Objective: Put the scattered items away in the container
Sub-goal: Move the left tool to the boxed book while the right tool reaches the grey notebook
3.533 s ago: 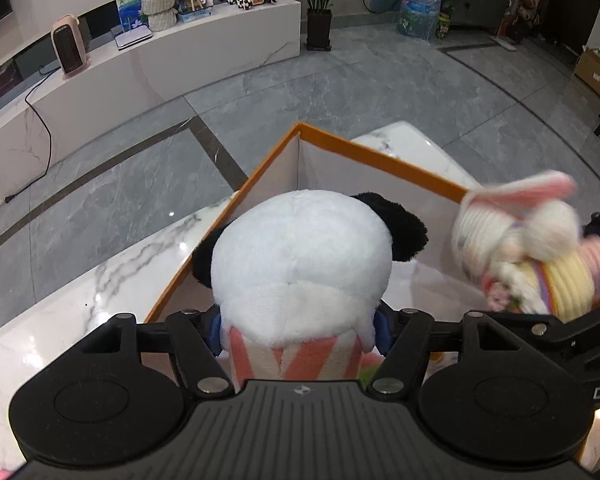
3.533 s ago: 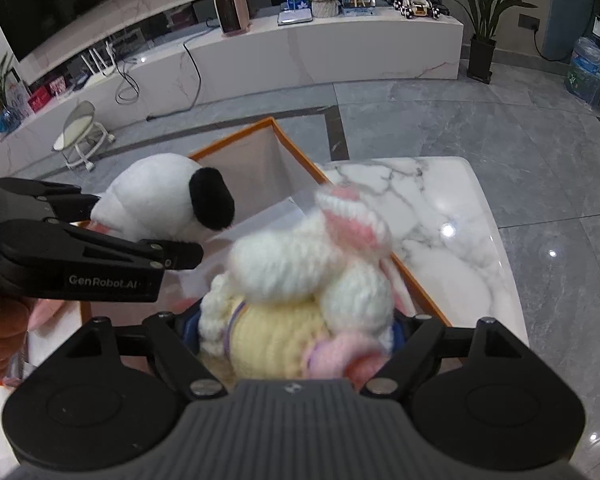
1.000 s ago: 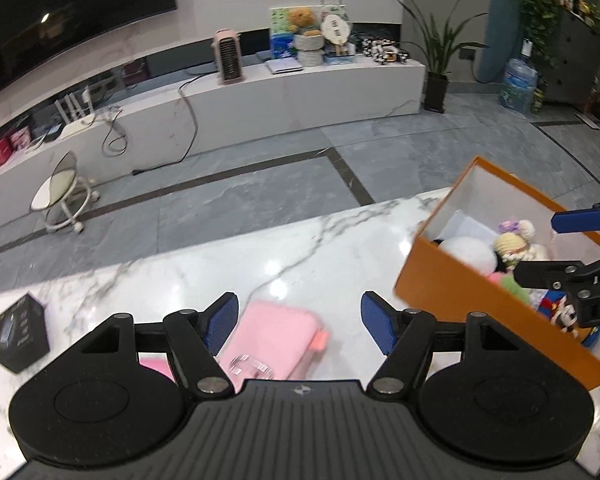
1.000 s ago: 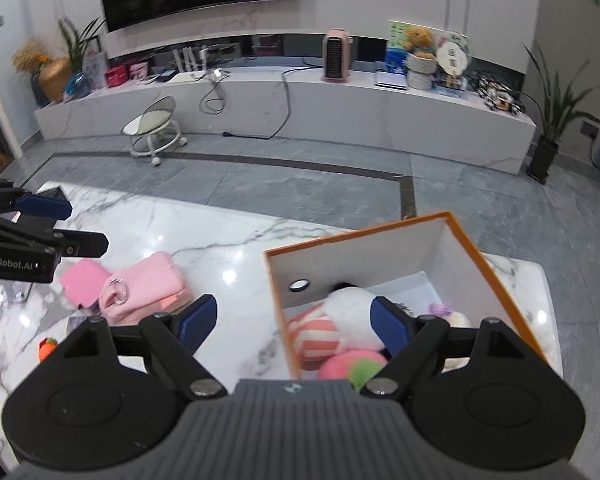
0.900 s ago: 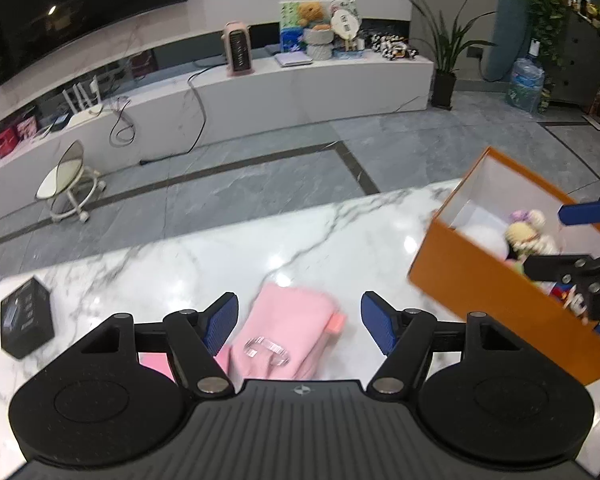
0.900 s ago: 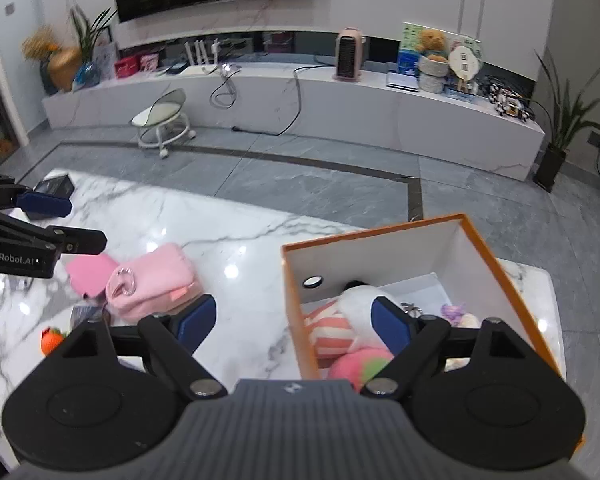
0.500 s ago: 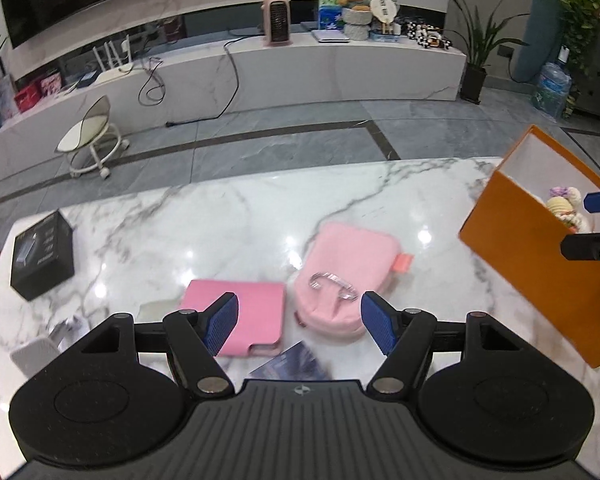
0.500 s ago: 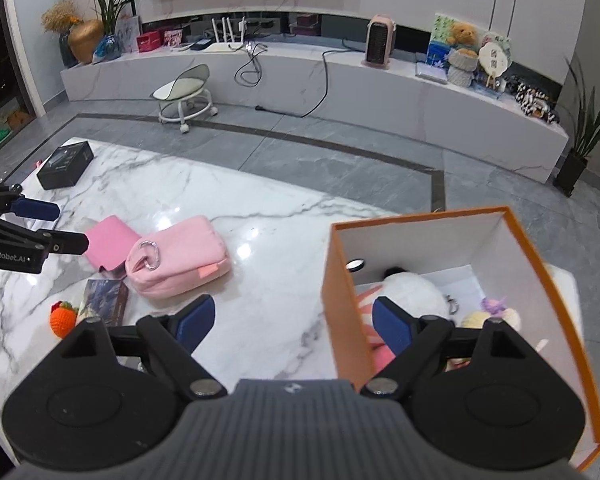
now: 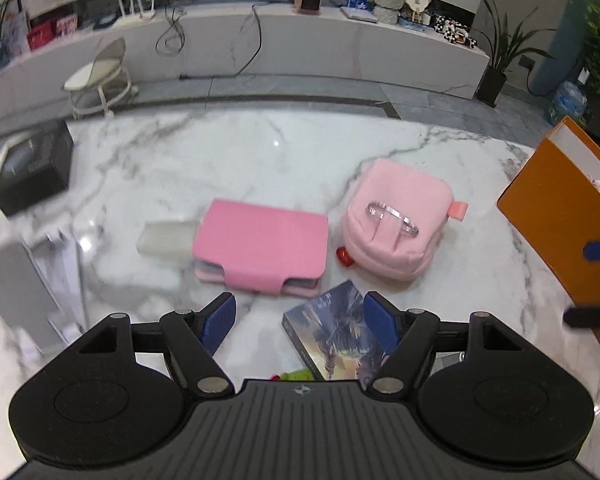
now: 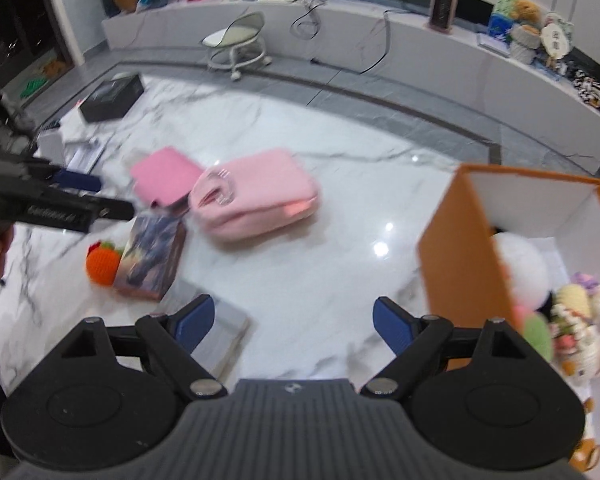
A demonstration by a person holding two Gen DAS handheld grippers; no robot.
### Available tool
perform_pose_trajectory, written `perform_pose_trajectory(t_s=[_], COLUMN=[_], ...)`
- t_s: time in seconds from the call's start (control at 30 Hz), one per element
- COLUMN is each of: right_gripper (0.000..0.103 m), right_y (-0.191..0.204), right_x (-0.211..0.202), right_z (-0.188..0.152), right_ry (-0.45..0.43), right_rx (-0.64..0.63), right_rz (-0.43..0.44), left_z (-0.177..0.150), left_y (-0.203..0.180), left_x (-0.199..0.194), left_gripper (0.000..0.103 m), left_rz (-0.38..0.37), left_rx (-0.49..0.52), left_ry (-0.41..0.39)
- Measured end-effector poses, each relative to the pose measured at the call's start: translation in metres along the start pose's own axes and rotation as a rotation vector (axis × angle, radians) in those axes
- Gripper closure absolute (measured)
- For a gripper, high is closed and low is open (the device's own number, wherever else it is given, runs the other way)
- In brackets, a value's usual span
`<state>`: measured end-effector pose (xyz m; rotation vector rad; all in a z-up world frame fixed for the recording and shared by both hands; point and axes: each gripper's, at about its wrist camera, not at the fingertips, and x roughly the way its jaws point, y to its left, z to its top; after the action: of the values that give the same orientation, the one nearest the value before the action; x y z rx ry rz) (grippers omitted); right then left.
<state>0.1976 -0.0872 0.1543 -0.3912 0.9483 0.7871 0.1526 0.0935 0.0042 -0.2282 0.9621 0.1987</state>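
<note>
Between pink pouch [image 10: 256,196] and orange box [image 10: 460,264] — bare marble.

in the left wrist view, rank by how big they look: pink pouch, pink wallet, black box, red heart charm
1. pink wallet and pink pouch: look about alike, so not ranked apart.
2. black box: smaller, but farther off and blurred, so unsure.
3. red heart charm: smallest.

Two handheld grippers in matte black plastic: the left gripper [image 9: 299,322] and right gripper [image 10: 290,322] each carry blue ribbed pads [image 9: 218,322] on angled black fingers, silver pivot screws, twin round discs and a ridged grey centre housing with a small emblem. White lettering, blurred, marks one arm's side.
</note>
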Motion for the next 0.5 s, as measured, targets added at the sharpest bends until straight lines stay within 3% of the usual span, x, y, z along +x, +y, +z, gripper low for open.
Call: perform_pose_trajectory(t_s=[0.3, 0.5], right_gripper=[0.012, 0.012], right_y=[0.036, 0.045], right_x=[0.022, 0.035], right_z=[-0.017, -0.024], right_ry=[0.053, 0.059], right_rx=[-0.058, -0.03], right_rz=[0.054, 0.063], left_z=[-0.007, -0.01], left_y=[-0.008, -0.017], left_x=[0.011, 0.021], left_gripper=[0.02, 0.019], left_rz=[-0.032, -0.039], left_rx=[0.01, 0.024], left_ry=[0.004, 0.017])
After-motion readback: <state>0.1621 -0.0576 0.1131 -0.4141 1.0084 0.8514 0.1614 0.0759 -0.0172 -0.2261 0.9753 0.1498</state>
